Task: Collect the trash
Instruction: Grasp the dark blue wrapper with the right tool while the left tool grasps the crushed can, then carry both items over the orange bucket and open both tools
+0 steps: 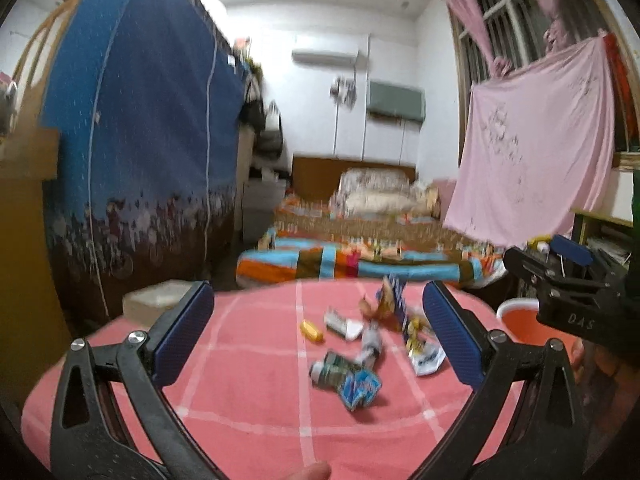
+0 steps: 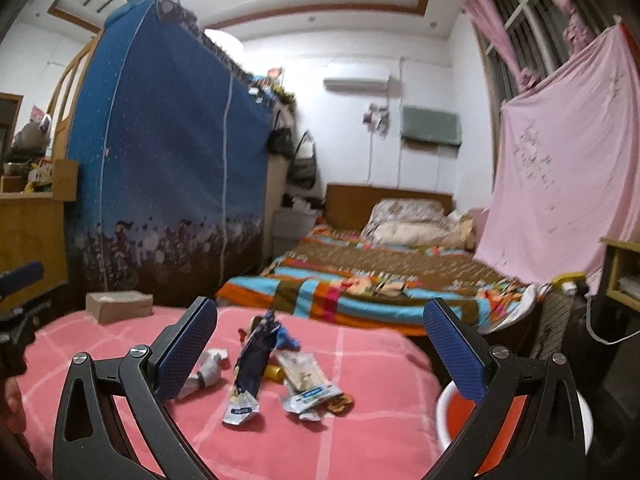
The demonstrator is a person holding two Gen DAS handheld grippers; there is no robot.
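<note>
Both your tongs, left (image 1: 318,330) and right (image 2: 320,346), are spread and empty. The dark blue wrapper (image 2: 252,364) lies mid-counter (image 2: 372,440), long axis roughly 12 to 6 (probably propped up); red bin (image 2: 452,412) at 4 o'clock.

left view's wrappers (image 1: 352,360) blurred, unreadable.

A round table (image 2: 360,432) is covered by a pink checked cloth (image 1: 248,392). Crumpled wrappers (image 2: 256,364) and a small yellow piece (image 1: 312,330) are scattered near the cloth's centre.
</note>
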